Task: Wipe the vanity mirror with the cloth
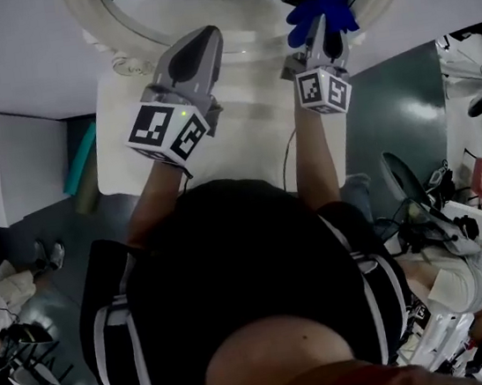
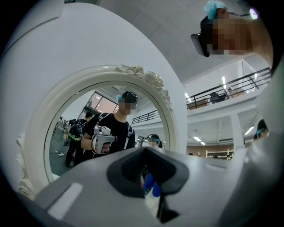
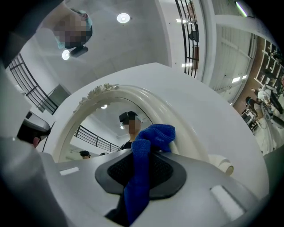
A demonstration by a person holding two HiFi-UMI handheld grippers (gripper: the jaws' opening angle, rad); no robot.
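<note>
The vanity mirror has a thick white oval frame (image 1: 125, 30) and stands at the far edge of a white table (image 1: 128, 150). My right gripper (image 1: 326, 37) is shut on a blue cloth (image 1: 327, 10), which is bunched up against the mirror's lower right rim. In the right gripper view the cloth (image 3: 146, 146) hangs out between the shut jaws in front of the frame (image 3: 177, 115). My left gripper (image 1: 205, 34) is held near the lower left of the glass, jaws together and nothing in them. In the left gripper view the carved frame (image 2: 173, 115) and glass (image 2: 88, 133) fill the scene.
A small clear glass object (image 1: 130, 67) sits by the mirror's base at the left. A thin cable (image 1: 287, 149) runs over the table. A white roll (image 3: 222, 165) lies to the right of the mirror. A teal roll (image 1: 85, 160) leans beside the table's left edge.
</note>
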